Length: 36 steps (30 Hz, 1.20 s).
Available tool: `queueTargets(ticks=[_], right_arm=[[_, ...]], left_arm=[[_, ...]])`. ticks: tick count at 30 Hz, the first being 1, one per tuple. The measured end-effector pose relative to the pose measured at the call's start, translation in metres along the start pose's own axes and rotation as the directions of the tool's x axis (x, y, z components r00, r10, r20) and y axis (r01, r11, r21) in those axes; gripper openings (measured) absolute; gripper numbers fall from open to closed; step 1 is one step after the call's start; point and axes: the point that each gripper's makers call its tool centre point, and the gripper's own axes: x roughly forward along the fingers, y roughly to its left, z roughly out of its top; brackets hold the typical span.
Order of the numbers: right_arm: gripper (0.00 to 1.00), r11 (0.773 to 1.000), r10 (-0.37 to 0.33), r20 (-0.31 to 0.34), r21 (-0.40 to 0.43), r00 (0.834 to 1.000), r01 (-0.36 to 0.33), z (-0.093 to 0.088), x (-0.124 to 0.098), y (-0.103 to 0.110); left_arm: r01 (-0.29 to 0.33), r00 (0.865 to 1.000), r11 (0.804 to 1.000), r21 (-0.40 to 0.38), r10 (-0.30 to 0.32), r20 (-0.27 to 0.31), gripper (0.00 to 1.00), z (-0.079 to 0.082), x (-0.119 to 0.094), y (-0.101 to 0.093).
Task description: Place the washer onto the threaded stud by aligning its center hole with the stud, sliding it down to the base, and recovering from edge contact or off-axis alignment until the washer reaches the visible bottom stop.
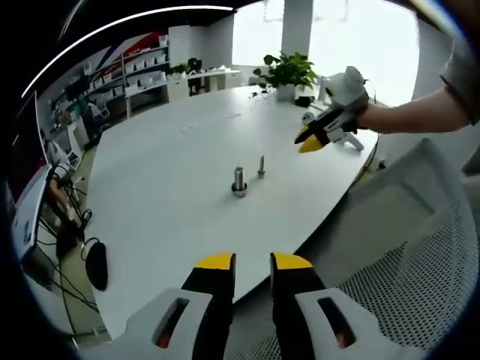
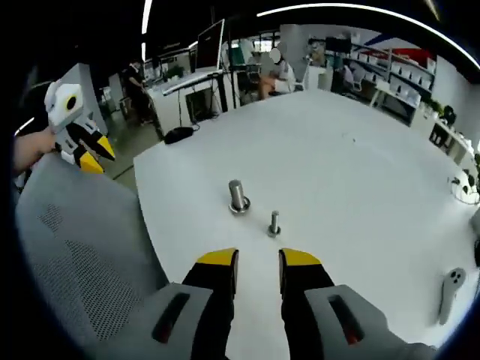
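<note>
Writing: none legible on the fingers, the bench or the shelving at the back.
Containers: a pot with a green plant (image 1: 289, 71) at the far edge of the bench, about 1 o'clock in the left gripper view; shelf bins (image 1: 142, 71) on a rack at 11 o'clock — their contents too small to tell.
Bench (image 1: 172, 150): white, rounded, large.
Threaded stud (image 1: 238, 182): upright on the bench near the centre of the left gripper view; a ring at its base may be the washer, but I cannot tell. In the right gripper view it stands just above centre.
Second bolt (image 1: 261, 165): smaller, upright, just beside the stud at its 1 o'clock.
Left gripper (image 1: 253, 262): yellow-tipped fingers at 6 o'clock, a narrow gap between them, nothing held.
Right gripper (image 2: 259, 259): fingers slightly parted, holding nothing, just short of the second bolt; in the left gripper view it is at 2 o'clock, held in a person's hand (image 1: 390, 116).
Mesh chair (image 2: 82, 262): grey — at 8 o'clock in the right gripper view.
Controller (image 2: 450, 289): white, on the bench at 4 o'clock.
</note>
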Motion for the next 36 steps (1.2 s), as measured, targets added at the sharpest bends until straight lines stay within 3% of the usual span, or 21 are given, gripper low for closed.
queueTargets(ticks=[4,9,13,17,20,23,26,32,36], right_arm=[[0.25,0.996,0.002,0.098,0.094,0.995,-0.011,0.009,-0.035,0.016],[0.26,0.989,0.006,0.148,0.146,0.989,-0.027,0.006,-0.066,0.039],[0.27,0.987,-0.007,0.17,0.162,0.985,-0.021,0.002,-0.076,0.052],[0.29,0.972,-0.053,0.175,0.236,0.983,0.01,-0.004,-0.078,0.051],[0.31,0.956,-0.098,0.218,0.29,0.971,0.031,0.001,-0.082,0.048],[0.34,0.959,-0.117,0.238,0.279,0.964,0.048,0.008,-0.085,0.054],[0.34,0.972,-0.165,0.229,0.2,0.959,0.119,0.007,-0.082,0.05],[0.33,0.965,-0.124,0.195,0.251,0.973,0.073,-0.005,-0.074,0.051],[0.33,0.969,-0.11,0.201,0.24,0.973,0.06,-0.004,-0.074,0.054]], left_arm=[[-0.011,1.0,1.0,0.003,0.011,-0.012,0.16,-0.002,0.0,0.002],[-0.008,1.0,1.0,0.006,0.009,-0.023,0.17,-0.004,0.001,0.001],[-0.001,1.0,1.0,-0.017,0.001,-0.005,0.19,-0.001,0.0,0.0],[-0.005,1.0,1.0,-0.01,0.005,-0.011,0.19,-0.002,0.001,0.0],[-0.008,1.0,1.0,-0.019,0.008,0.001,0.2,0.0,0.0,0.001],[-0.023,0.999,0.999,-0.03,0.024,0.024,0.2,0.005,-0.003,0.004],[-0.042,0.997,0.998,-0.044,0.045,0.057,0.2,0.01,-0.006,0.009],[-0.07,0.989,0.995,-0.07,0.078,0.123,0.2,0.02,-0.012,0.016],[-0.06,0.991,0.995,-0.081,0.069,0.112,0.23,0.018,-0.009,0.015]])
